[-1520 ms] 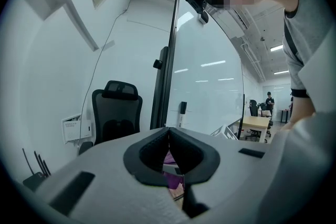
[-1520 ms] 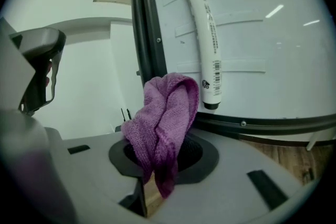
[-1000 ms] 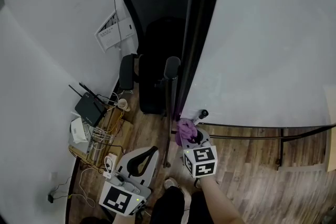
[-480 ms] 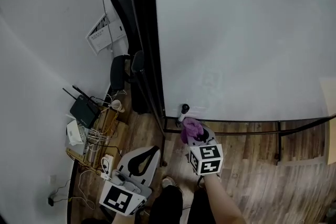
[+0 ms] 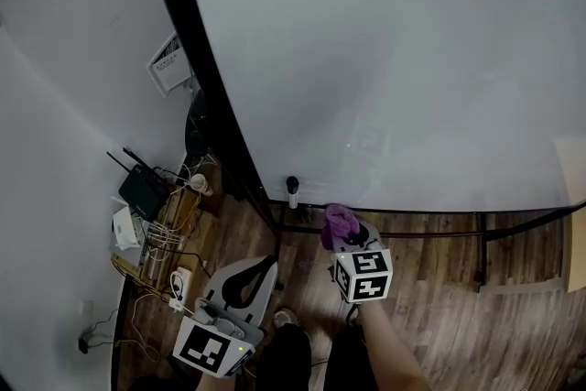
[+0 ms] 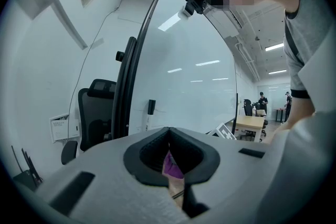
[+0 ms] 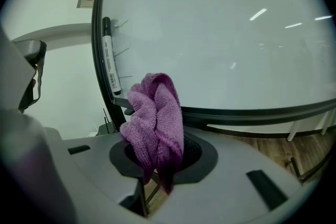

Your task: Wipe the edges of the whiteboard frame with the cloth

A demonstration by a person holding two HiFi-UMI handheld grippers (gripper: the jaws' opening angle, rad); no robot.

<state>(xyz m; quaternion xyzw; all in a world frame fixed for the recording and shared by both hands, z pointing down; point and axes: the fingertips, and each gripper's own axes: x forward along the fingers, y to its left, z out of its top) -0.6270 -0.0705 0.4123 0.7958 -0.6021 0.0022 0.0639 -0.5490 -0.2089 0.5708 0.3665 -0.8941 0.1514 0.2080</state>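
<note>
Whiteboard (image 5: 394, 59): large upright panel filling most of the head view. Its black frame (image 5: 197, 78) runs down the left side and meets the bottom rail at a corner just above the grippers.

Left gripper (image 5: 265, 263): held low over the wooden floor (image 5: 430, 298), well apart from the board. Fingers closed tip to tip on nothing. A sliver of purple shows in the gap below the tips, apparently the cloth beyond. Judged parked clear so the working hand has room.

Right gripper (image 5: 341, 229): raised toward the bottom rail near the corner, fingers clamped on the cloth.

Cloth (image 7: 155, 113): purple, bunched, standing well proud of the fingers so that fabric rather than plastic would meet the frame. Near the rail; contact cannot be confirmed.

Marker (image 7: 110, 60): stands upright at the corner beside the left frame edge, a likely obstruction when wiping there.
</note>
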